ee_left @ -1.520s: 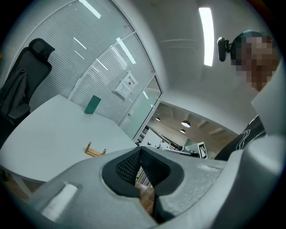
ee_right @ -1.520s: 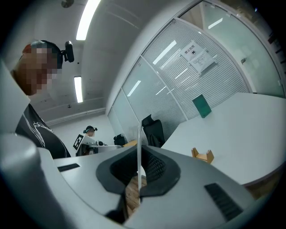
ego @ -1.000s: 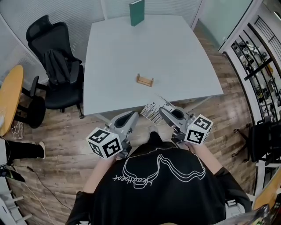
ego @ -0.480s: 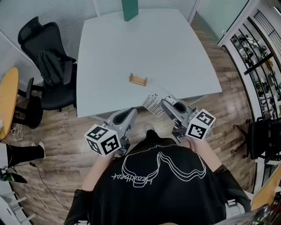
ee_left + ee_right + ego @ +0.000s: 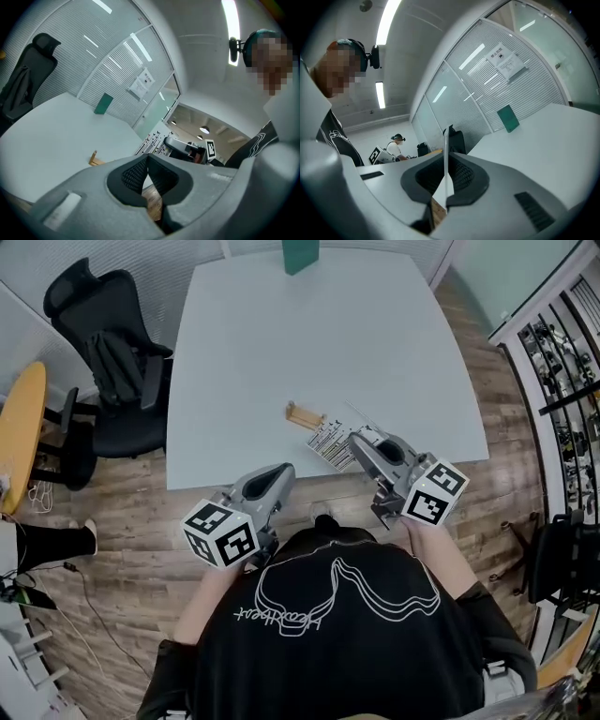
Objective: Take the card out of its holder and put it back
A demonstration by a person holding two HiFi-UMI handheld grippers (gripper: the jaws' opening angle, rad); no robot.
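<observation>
A small wooden card holder stands empty near the front of the white table; its end also shows in the left gripper view. My right gripper is shut on a white card with barcodes, held just right of and in front of the holder. In the right gripper view the card appears edge-on, pinched between the pads of that gripper. My left gripper hangs off the table's front edge, above the floor. It is shut, with nothing between its pads.
A green book stands upright at the table's far edge. A black office chair with a bag on it sits left of the table, next to a round wooden table. Display shelves line the right side.
My right gripper has carried the card forward from beyond the table's front edge to just beside the holder. The left gripper has stayed about where it was.
</observation>
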